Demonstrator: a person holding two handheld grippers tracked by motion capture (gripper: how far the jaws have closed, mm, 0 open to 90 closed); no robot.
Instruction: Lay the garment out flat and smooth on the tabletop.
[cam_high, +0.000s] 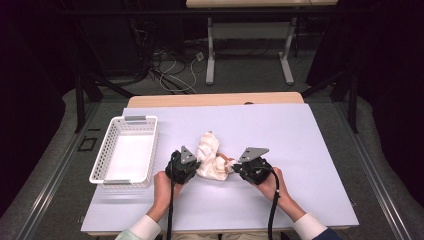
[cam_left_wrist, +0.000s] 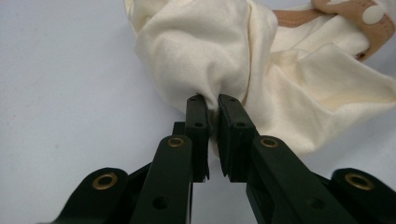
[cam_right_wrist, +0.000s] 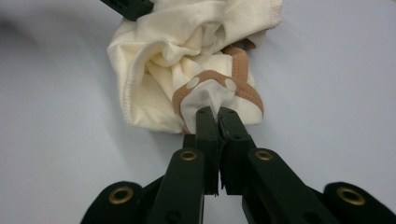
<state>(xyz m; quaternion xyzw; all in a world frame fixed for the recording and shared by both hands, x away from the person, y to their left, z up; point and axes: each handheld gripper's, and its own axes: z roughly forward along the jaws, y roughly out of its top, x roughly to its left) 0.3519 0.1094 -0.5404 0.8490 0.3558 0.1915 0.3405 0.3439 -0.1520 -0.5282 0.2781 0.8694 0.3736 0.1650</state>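
Cream garment (cam_high: 209, 159) bunched between my grippers | left gripper (cam_left_wrist: 211, 103) pinching a fold at its tips | right gripper (cam_right_wrist: 216, 113) clamped on tan-trimmed edge | step: grasp made | next, I judge: pull apart, spreading it flat.

A white perforated basket (cam_high: 107, 157) sits at the left of the pale tabletop (cam_high: 300, 150); beyond its far edge, cables (cam_high: 170, 70) lie on the floor beside a second table's legs (cam_high: 210, 55).

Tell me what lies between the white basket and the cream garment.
In the high view, bare table beside the basket, then the left claw clamped on the garment.
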